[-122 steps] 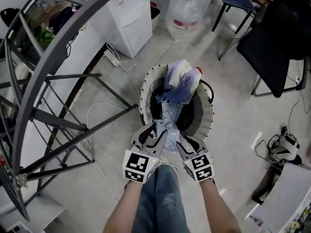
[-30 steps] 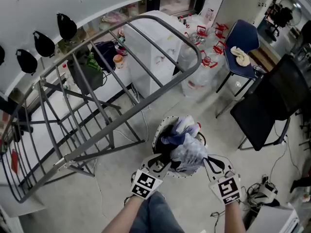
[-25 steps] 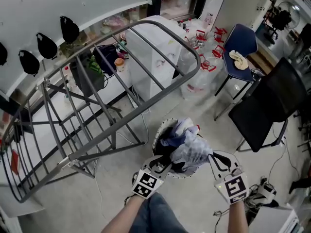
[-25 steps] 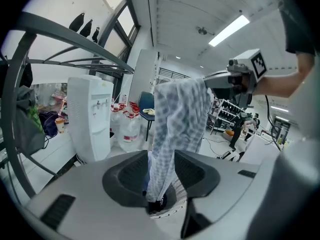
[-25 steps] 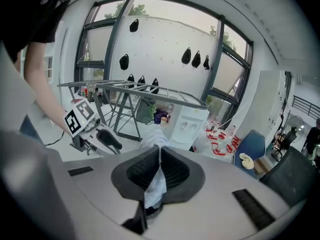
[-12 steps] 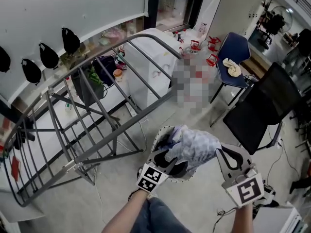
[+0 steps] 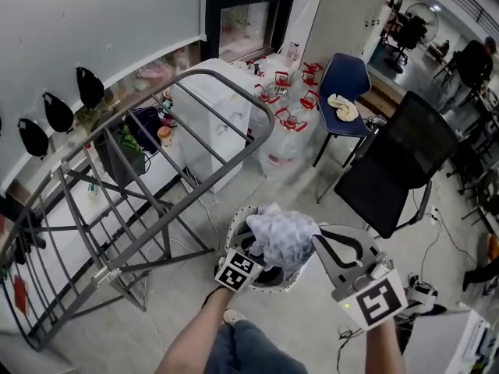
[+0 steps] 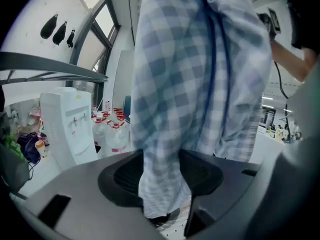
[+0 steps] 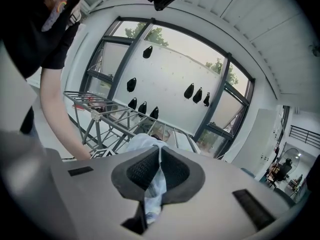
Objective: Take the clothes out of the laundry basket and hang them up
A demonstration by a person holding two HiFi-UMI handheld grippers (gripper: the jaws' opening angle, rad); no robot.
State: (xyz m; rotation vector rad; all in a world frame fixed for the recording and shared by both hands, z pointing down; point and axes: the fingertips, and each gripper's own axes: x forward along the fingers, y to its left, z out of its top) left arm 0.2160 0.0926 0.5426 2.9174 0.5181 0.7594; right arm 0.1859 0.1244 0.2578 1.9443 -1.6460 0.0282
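Head view: checked garment point(image 7: 284, 236) bunched into a pale wad and held up over the laundry basket point(image 7: 235, 226), which stands on the floor right under it. The wad sits btwn both grippers.

Left gripper view only: left gripper point(image 8: 162, 176) fingers spread wide, have just been opening. Blue-white check cloth hangs down btwn them, loose, not squeezed. Its lower edge ends free at the pads. Head view hides these fingers under the wad; only the marker cube shows.

Right gripper view only: right gripper point(image 9: 159, 174) fingers pressed together on a thin fold of the pale cloth, which runs down through the pads. This view looks upward: the person's bare arm and black sleeve at left, head camera at top, tall windows behind.

Writing: black-white square markers on both cubes, no letters. Red bands on the water jugs point(image 7: 282, 142), print too small to read.

Around: grey drying rack point(image 7: 148, 179) left of the basket, near, apart from the garment. White water dispenser point(image 7: 209, 127) behind the rack, jugs just beside it. Blue chair point(image 7: 347, 76) w/ a cloth on the seat. Black office chair point(image 7: 394, 162) right of the basket. Black pouches point(image 7: 57, 111) in a row on the wall.
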